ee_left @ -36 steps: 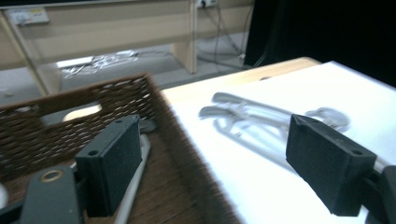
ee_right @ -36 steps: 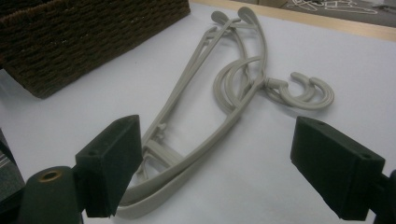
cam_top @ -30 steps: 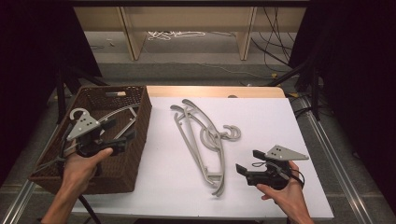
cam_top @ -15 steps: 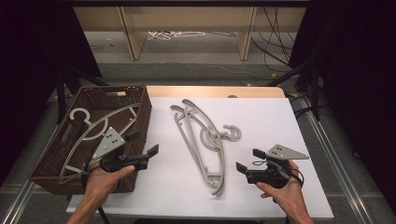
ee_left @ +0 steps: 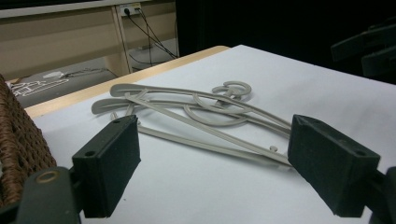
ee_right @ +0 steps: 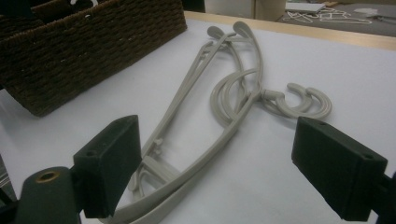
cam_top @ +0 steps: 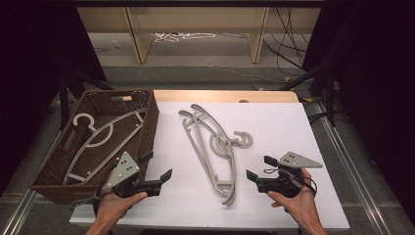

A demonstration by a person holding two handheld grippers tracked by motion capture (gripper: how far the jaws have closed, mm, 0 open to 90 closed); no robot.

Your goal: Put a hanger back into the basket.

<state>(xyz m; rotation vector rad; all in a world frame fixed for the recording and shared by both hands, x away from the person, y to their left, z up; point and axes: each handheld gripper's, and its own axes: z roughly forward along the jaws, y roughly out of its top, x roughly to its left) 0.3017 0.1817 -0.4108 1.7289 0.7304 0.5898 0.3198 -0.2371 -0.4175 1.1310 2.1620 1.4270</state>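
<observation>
Here the stacked grey hangers [cam_top: 211, 149] lie between both wide-open grippers, long axis running away from them; the right gripper [cam_top: 258, 167] sits nearer than the left gripper [cam_top: 157, 165].

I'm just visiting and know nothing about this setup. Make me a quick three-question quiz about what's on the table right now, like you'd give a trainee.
1. True or false: the left gripper is clamped on a hanger.
2. Where does the single hanger lie? A) on the white table; B) inside the brown wicker basket; C) on the floor.
3. Fill in: the stacked hangers rest on the white table between the basket and the ____ gripper.

Key
1. False: its jaws stand apart with nothing between them, as the left gripper view shows.
2. B.
3. right; its jaws are open too and point at the stack.
</observation>
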